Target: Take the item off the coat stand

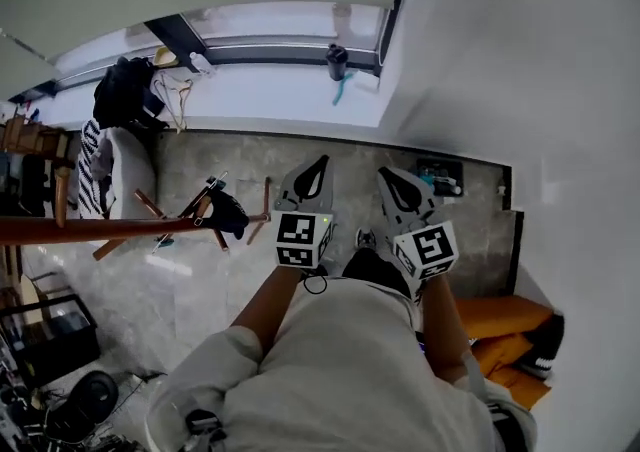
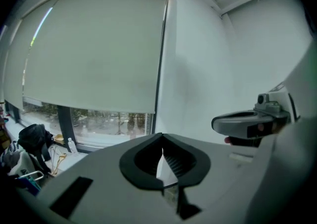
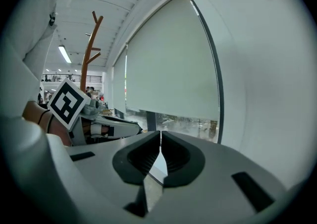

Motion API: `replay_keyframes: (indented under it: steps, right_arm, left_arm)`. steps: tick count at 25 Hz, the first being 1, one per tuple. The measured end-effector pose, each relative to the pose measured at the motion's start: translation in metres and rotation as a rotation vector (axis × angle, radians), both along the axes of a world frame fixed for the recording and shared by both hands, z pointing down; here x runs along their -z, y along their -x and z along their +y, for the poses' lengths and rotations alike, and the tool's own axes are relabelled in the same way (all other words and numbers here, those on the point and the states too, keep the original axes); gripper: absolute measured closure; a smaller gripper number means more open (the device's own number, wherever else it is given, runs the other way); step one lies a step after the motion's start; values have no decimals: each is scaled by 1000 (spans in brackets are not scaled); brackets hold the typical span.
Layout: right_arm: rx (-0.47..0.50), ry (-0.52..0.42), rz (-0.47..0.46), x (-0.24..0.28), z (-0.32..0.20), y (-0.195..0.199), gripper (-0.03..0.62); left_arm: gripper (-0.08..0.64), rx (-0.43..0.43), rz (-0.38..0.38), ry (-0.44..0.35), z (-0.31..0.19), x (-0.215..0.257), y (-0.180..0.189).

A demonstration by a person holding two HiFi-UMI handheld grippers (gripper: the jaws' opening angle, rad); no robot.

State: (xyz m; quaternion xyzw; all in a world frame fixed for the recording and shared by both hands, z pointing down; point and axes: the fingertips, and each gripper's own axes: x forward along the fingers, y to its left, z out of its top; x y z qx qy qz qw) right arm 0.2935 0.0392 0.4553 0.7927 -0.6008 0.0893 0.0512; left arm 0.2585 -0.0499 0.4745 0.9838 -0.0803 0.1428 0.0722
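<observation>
Wooden coat stand (image 1: 100,230) stands left of both tongs, a dark item (image 1: 228,212) hanging on its pegs near the left tongs (image 1: 314,178). Left and right tongs (image 1: 401,190) are clenched on nothing. Reaching seems not yet begun; next, one must open and move left to it

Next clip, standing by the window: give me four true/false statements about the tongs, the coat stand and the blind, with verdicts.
1. The left tongs and right tongs are both shut with nothing between them. True.
2. A dark item hangs on the coat stand. True.
3. The right tongs grip the dark item. False: they are held clear of it and empty.
4. The roller blind covers the whole window. False: a strip of glass shows below it.
</observation>
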Motion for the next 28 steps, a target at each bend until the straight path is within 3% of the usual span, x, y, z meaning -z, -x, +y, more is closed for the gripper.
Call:
replay_keyframes:
  steps: [4, 8, 14, 24, 28]
  right_arm:
    - [118, 5, -27, -12, -24, -17, 586]
    - [241, 11, -67, -28, -57, -2, 586]
    - [529, 13, -93, -40, -117, 63, 586]
    - [822, 35, -89, -43, -167, 179, 586]
    - [887, 64, -87, -52, -173, 206, 586]
  left_arm:
    - [549, 155, -23, -5, -24, -3, 7]
    - [549, 295, -55, -19, -47, -10, 41]
    - [549, 545, -99, -10, -68, -20, 118]
    - [549, 802, -103, -3, -85, -22, 228]
    - [549, 878, -103, 19, -84, -30, 258]
